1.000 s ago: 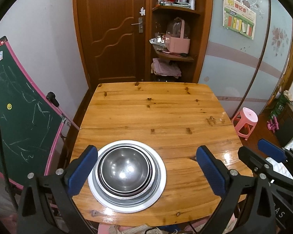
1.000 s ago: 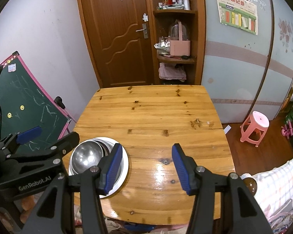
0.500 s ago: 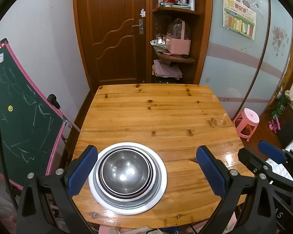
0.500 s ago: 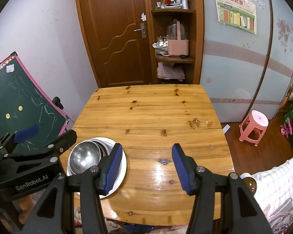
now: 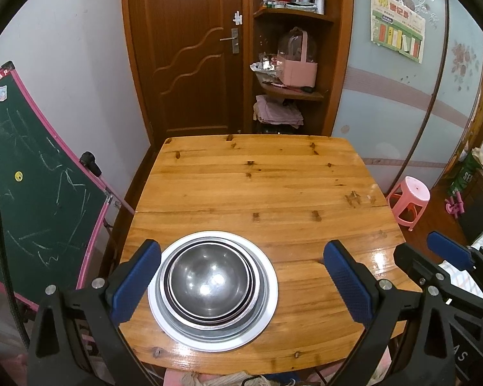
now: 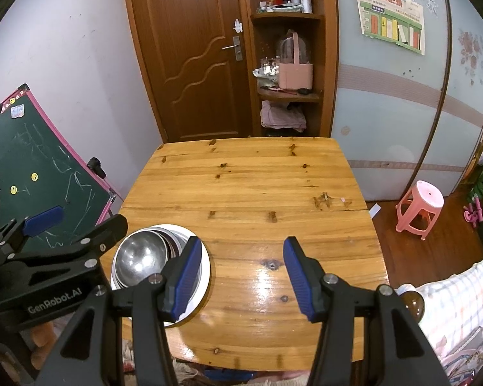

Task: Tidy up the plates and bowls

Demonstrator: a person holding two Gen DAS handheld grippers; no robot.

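My two wrist cameras look steeply down from the near edge of the wooden table (image 5: 257,186), both facing the far door (image 6: 190,51). The left view sits over the stacked bowls (image 5: 211,281) at the near left corner; the right view, slightly rightward, shares them, the tabletop and the door.

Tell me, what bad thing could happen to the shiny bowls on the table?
The metal bowls are nested on a white plate close to the table's near edge, so a bump might slide the stack off. Both the left claw and the right claw hang open nearby; a finger could catch the rim and tip the bowls.
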